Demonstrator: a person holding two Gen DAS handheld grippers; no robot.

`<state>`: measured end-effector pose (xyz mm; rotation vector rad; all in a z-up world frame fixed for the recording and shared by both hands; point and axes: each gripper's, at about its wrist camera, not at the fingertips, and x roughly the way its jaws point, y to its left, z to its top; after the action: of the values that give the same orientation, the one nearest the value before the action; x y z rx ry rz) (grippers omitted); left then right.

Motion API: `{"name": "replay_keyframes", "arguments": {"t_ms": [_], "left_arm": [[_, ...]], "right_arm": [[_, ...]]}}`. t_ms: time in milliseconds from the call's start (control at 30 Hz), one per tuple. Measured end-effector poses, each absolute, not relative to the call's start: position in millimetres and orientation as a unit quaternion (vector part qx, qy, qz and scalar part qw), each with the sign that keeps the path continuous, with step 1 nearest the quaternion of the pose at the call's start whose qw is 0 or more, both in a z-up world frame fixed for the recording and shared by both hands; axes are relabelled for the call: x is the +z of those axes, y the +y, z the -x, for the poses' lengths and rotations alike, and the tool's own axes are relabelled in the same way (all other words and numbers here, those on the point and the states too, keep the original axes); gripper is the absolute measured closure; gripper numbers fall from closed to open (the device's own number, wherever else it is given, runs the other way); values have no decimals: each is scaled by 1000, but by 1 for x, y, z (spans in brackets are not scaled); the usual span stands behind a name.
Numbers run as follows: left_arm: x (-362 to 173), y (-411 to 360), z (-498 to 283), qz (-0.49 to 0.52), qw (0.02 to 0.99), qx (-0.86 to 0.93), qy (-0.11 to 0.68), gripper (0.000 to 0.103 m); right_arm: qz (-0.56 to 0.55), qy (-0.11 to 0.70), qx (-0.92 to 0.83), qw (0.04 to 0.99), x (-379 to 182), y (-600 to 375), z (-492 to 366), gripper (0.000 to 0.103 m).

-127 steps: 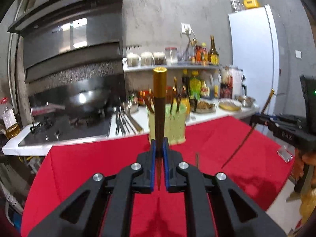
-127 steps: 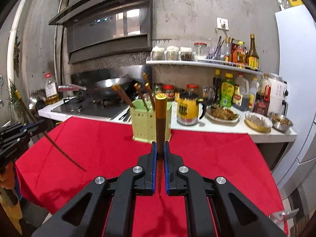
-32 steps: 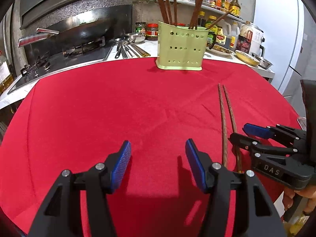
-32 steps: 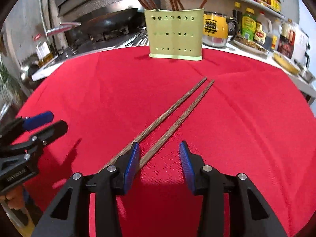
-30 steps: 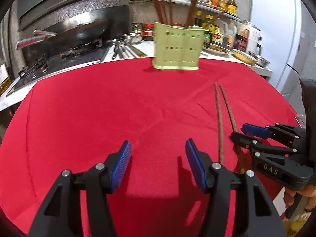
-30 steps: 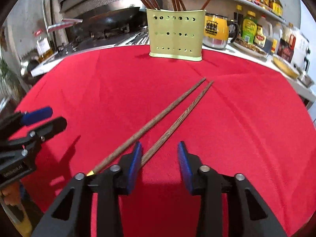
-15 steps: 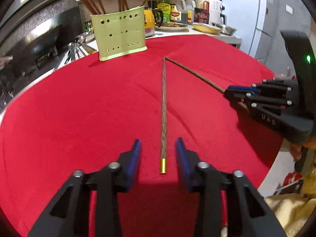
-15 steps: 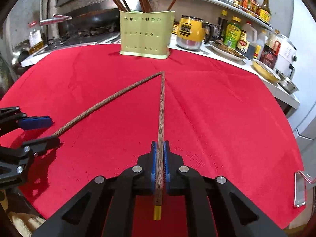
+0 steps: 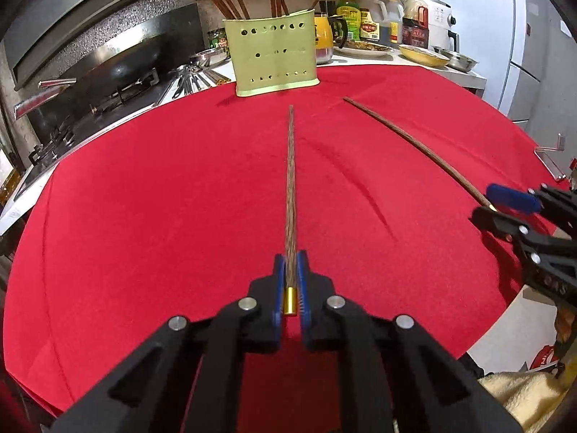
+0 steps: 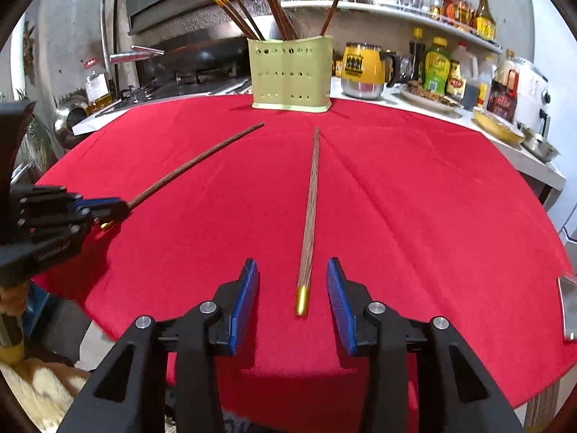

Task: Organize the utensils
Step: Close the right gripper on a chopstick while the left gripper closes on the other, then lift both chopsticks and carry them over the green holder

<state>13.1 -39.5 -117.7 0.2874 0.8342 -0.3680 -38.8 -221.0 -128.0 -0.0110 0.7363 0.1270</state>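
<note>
Left claw: we have just closed on a chopstick, which points far toward the holder.
Right claw: just reopened, empty, straddling the other chopstick.

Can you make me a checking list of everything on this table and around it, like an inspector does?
Surface: red cloth, a few creases.
Job's things: green holder at the far edge, chopsticks standing in it; first chopstick and second chopstick out on the cloth.
Clutter: small metal piece by the cloth's right edge, unclear what.
Tools: left tool has just closed on the first chopstick near its gold end; right tool has just been opening, second chopstick lying loose between its jaws.
Cables: nothing seen.
Surroundings: stove with wok, yellow pot, bottles on the counter.
</note>
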Motion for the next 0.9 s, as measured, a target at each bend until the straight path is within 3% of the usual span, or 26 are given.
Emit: {"name": "replay_keyframes", "arguments": {"t_ms": [67,200,233,367,433,600,700,833,900], "left_arm": [[-118,-39,-10,-140,889,-182,395,94],[-117,-35,-9,-108,883,-216,401,75],[-118,-35,-8,-105,883,-218,401,75],[-118,-32,-1,-99,886,-232,388,75],[-118,-29,4,-98,887,-242,382,74],[-121,-22,8,-89,888,-237,383,75],[-121,-24,7,-103,890,-225,382,82],[-121,-27,-1,-104,893,-209,385,82],[-122,-30,0,-117,895,-199,382,88]], "right_arm": [[-2,356,59,933,-128,-221,46,72],[-18,349,48,936,-129,-225,44,79],[-22,348,44,936,-129,-226,43,80],[-20,337,29,941,-131,-225,43,83],[-16,334,24,942,-132,-224,45,96],[-25,335,27,942,-132,-227,46,96],[-27,334,28,942,-133,-227,46,96],[-29,331,28,943,-133,-229,47,96],[-26,328,26,944,-134,-228,48,96]]}}
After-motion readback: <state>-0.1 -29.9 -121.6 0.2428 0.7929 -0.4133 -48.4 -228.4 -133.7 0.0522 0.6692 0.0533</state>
